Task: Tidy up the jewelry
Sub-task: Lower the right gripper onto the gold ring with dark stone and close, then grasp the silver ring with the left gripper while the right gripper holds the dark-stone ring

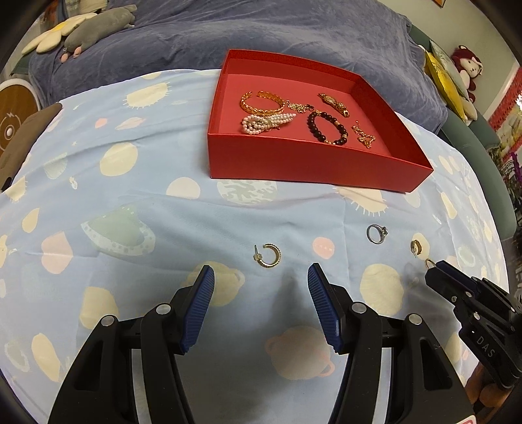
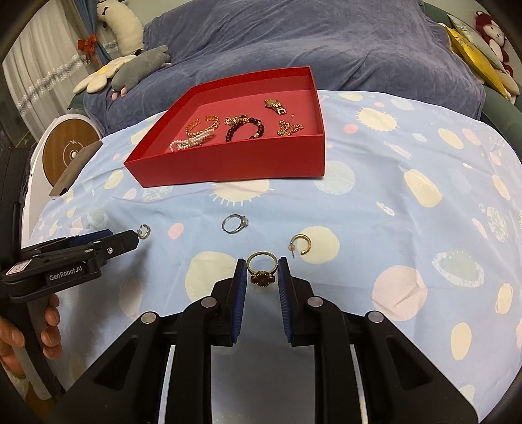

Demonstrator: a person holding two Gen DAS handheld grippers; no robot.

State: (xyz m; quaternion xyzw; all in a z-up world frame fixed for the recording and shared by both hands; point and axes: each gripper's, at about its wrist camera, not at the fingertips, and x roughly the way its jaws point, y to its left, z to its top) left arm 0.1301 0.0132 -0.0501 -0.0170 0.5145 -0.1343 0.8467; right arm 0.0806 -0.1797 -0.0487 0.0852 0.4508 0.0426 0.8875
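Note:
A red box (image 1: 313, 169) (image 2: 228, 163) on the blue patterned cloth holds gold bangles, a pearl piece, a dark bead bracelet (image 1: 328, 128), a gold watch and a chain. My left gripper (image 1: 261, 277) is open and empty, just behind a gold hoop earring (image 1: 268, 255) (image 2: 143, 231). My right gripper (image 2: 261, 267) (image 1: 434, 267) is shut on a gold ring with a dark red stone (image 2: 262, 269). A silver ring (image 1: 376, 233) (image 2: 235, 223) and a second gold hoop earring (image 1: 416, 247) (image 2: 300, 245) lie on the cloth.
The cloth (image 1: 130, 202) covers a table in front of a blue-covered sofa (image 1: 261, 29) with plush toys (image 1: 98, 26). A round wooden-faced device (image 2: 68, 150) stands at the left. A hand (image 2: 26, 336) holds the left gripper.

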